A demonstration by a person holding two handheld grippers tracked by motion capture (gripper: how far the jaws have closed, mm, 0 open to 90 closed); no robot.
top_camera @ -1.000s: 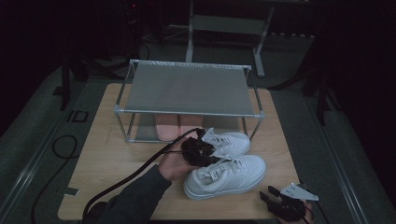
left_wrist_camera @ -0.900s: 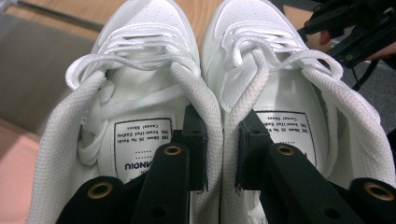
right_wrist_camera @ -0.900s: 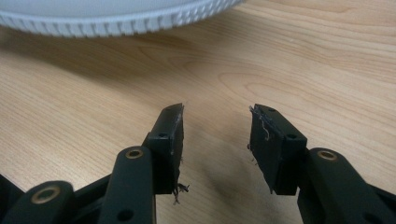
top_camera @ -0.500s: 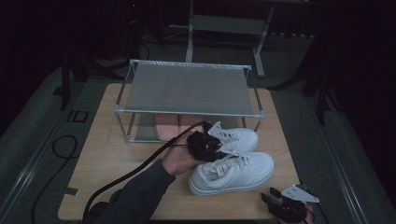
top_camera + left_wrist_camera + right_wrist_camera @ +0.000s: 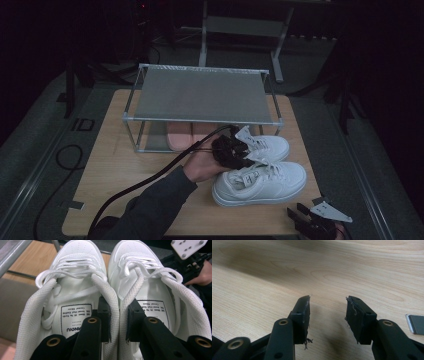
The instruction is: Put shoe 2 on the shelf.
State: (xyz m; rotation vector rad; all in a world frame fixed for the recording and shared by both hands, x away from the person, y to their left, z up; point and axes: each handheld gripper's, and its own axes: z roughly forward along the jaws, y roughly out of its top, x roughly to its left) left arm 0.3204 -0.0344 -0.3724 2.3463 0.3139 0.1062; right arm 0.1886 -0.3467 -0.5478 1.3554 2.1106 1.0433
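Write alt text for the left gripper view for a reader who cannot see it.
The left gripper pinches the two touching inner collars of a pair of white sneakers, one black jaw inside each shoe, seen from the heels toward the toes. The laces are loose, printed labels show on both insoles, and the wooden table lies beyond at upper left.

Smooth white leather-look shoes [image 5: 105, 270], faintly glossy at the toes beyond the left claw [image 5: 118, 315], with woven cloth collars pinched between its matt black plastic jaws and soft cord laces [image 5: 75, 265]. Under the right claw [image 5: 327, 315], matt pale wood table [image 5: 337, 270], fine-grained. Rack [image 5: 200, 95]: dull grey metal.
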